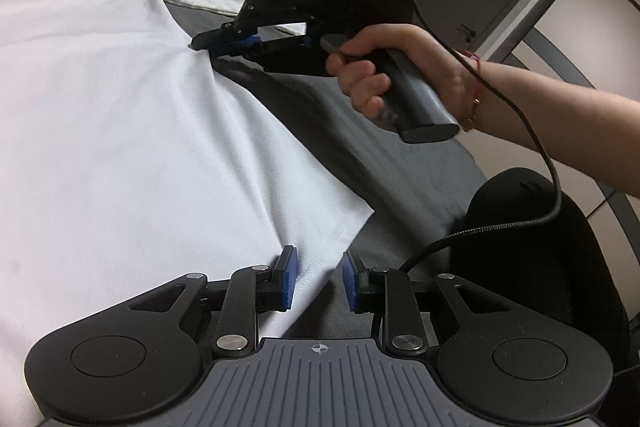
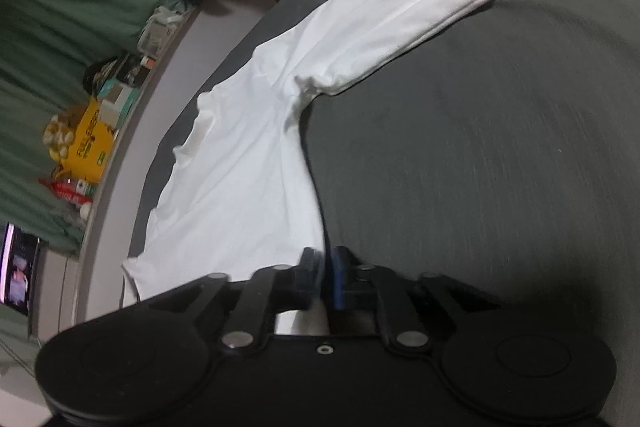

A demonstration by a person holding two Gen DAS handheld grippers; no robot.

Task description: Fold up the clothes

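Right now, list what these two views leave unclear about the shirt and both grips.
- Left wrist view: white shirt, far side cut off by the frame's left edge.
- Right wrist view: right gripper nearly closed at the shirt's edge; motion blur hides actual clamping.
- Left wrist view: hem between the left gripper pads; contact unclear.

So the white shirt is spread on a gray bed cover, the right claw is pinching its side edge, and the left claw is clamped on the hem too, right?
Not quite. The left claw is open, its pads either side of the white shirt hem, as the left wrist view shows. The rest holds: gray bed cover, right claw pinching the side edge.
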